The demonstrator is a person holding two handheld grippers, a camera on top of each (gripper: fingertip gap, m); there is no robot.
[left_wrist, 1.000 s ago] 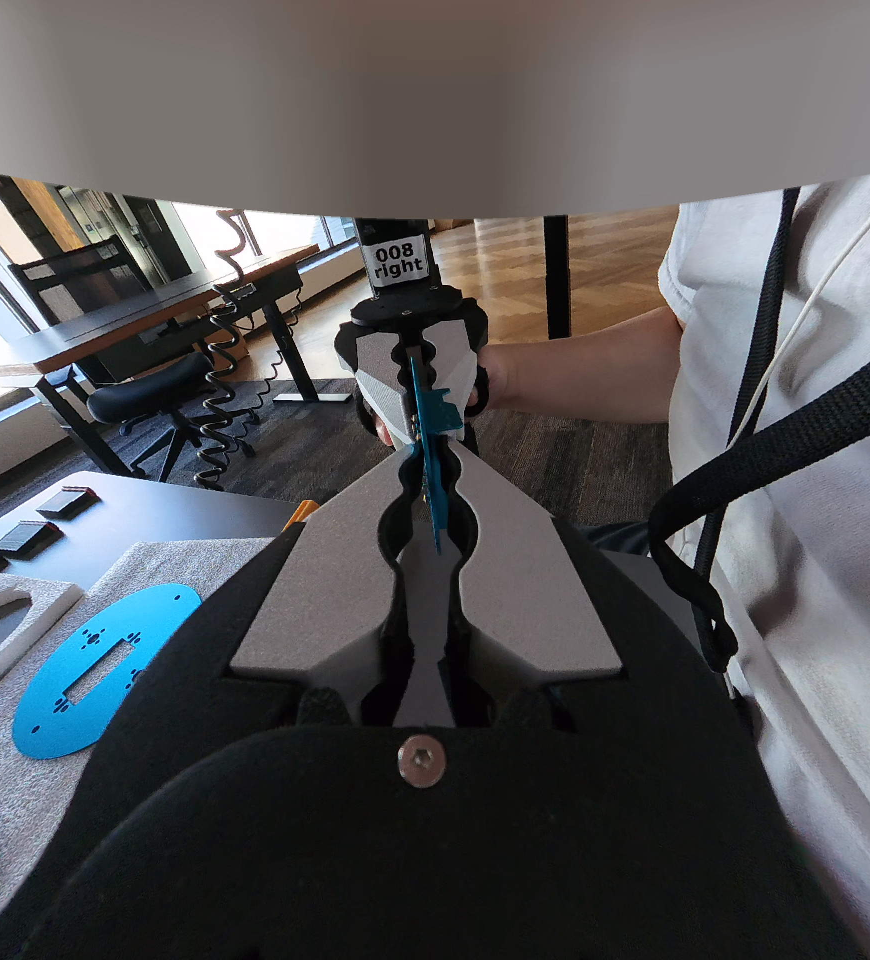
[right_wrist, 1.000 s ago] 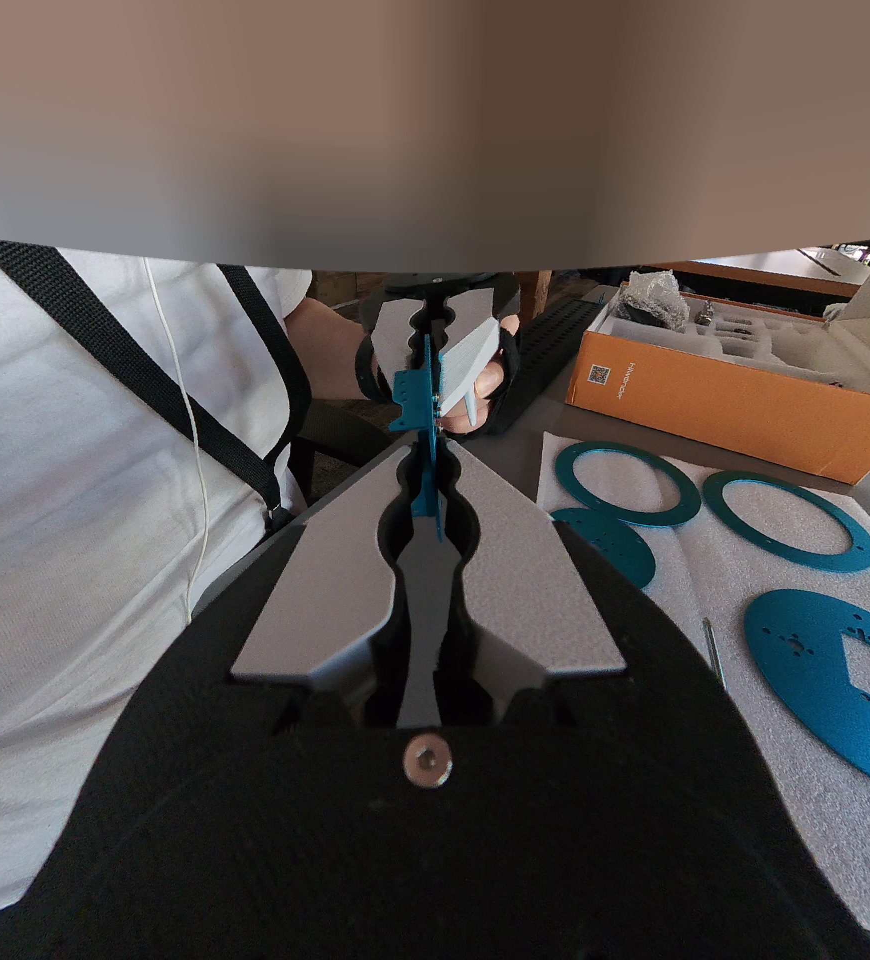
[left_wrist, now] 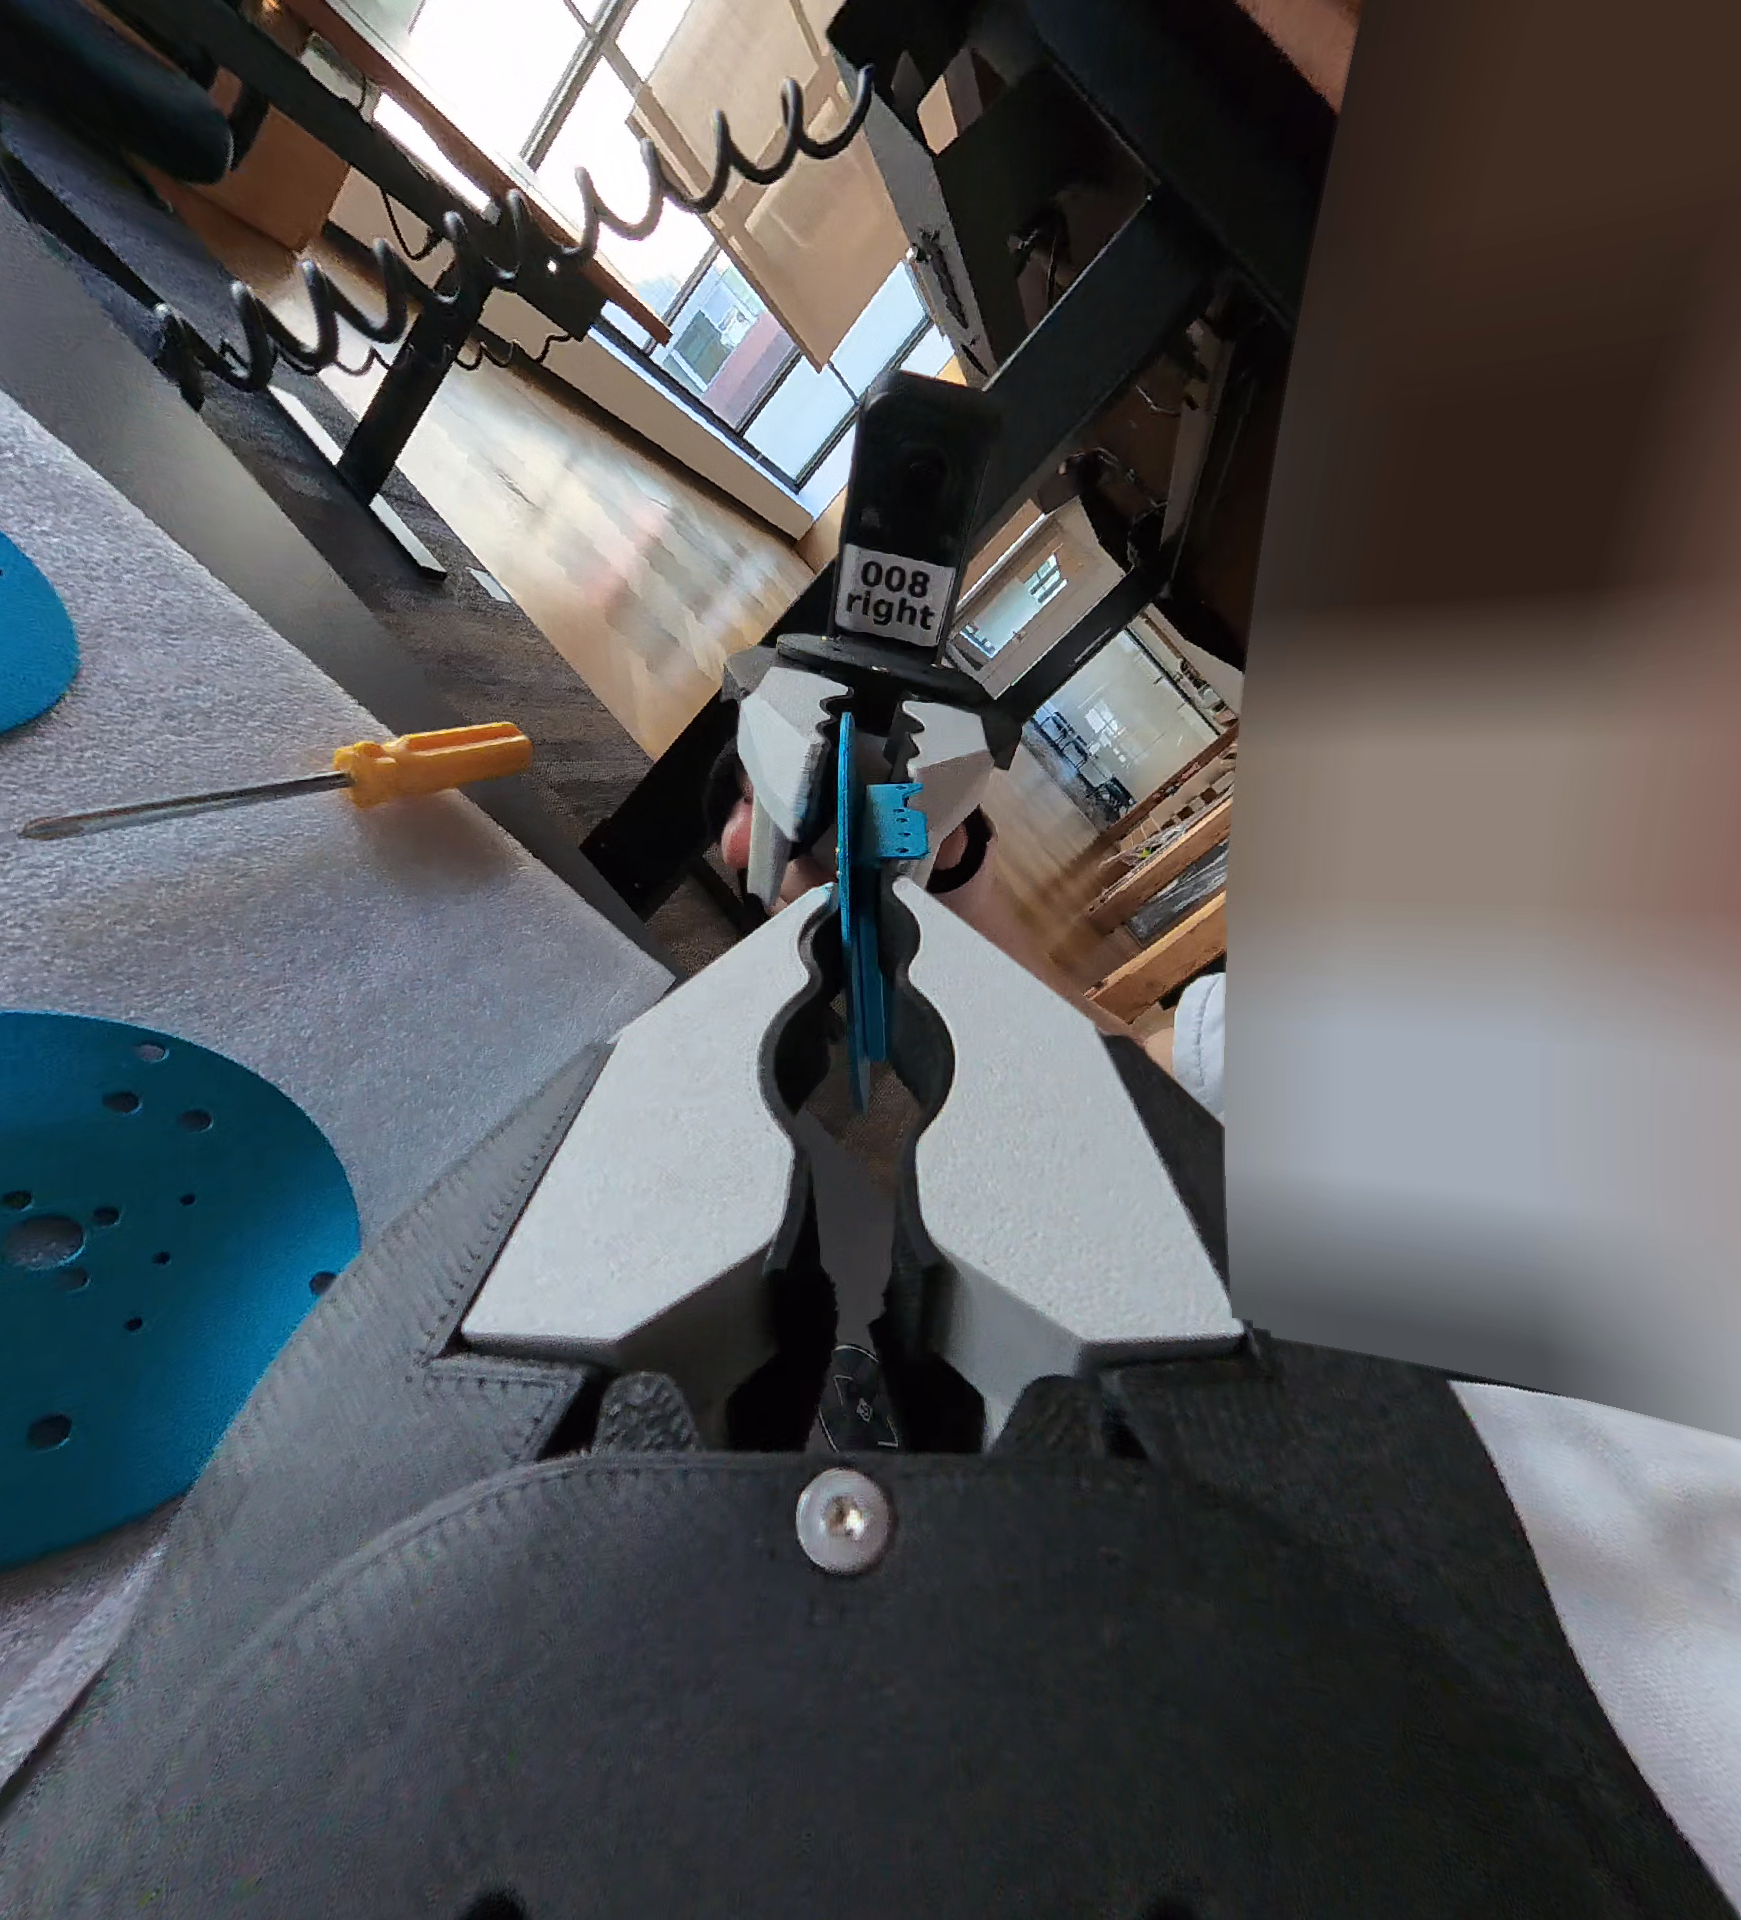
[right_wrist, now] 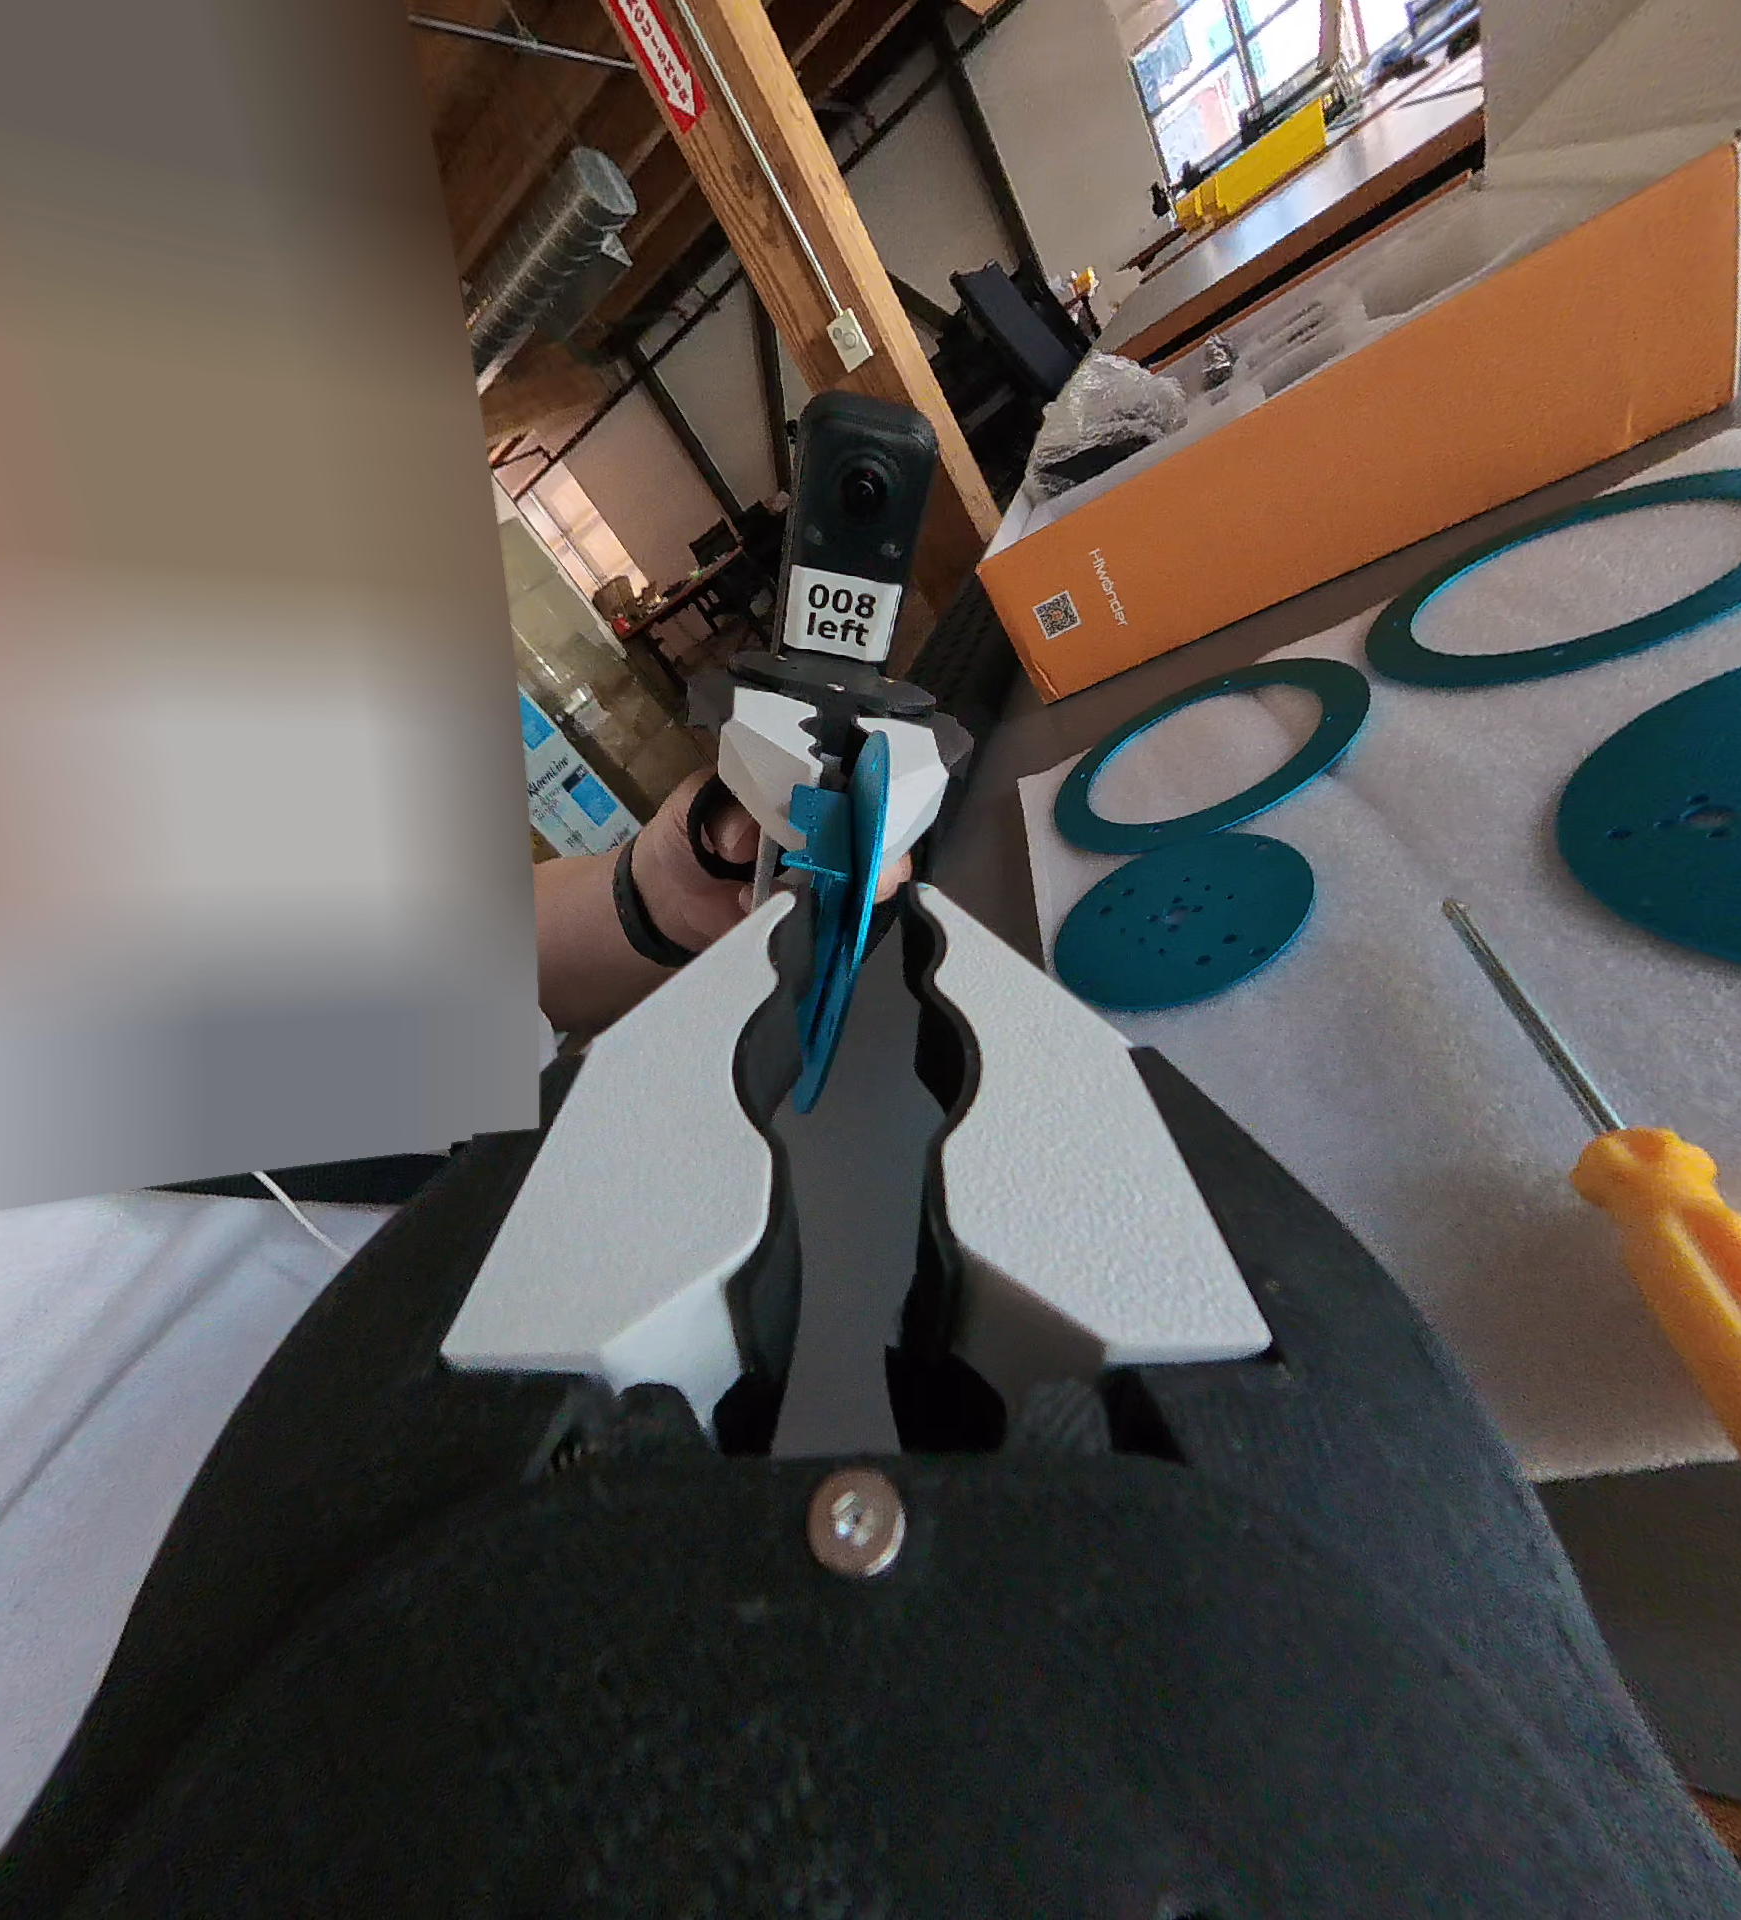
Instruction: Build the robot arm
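Note:
A blue metal disc (left_wrist: 858, 997) with a small blue bracket (left_wrist: 897, 821) fixed on one face is held up in the air, edge-on. My left gripper (left_wrist: 861, 902) is shut on the disc's rim. My right gripper (right_wrist: 853, 899) faces it from the other side with its jaws apart; the disc (right_wrist: 840, 935) stands in the gap and leans by the left finger. The bracket (right_wrist: 812, 831) sticks out sideways. In the right wrist view the left gripper (right_wrist: 850, 790) shows beyond, clamped on the disc. In the left wrist view the right gripper (left_wrist: 861, 800) shows beyond, its fingers spread.
An orange-handled screwdriver (left_wrist: 430, 764) (right_wrist: 1728, 1278) lies on the white foam mat (left_wrist: 274, 935) near the table edge. Blue discs (left_wrist: 66, 1268) (right_wrist: 1183, 920) and blue rings (right_wrist: 1209, 753) lie on the mat. An open orange box (right_wrist: 1365, 468) stands behind. The person's white shirt is close. The grippers are tip to tip, or close to it.
My right gripper has opened and let go of the disc; the left gripper still holds it. Both grippers have tilted and shifted, so the table and the screwdriver have come into view.

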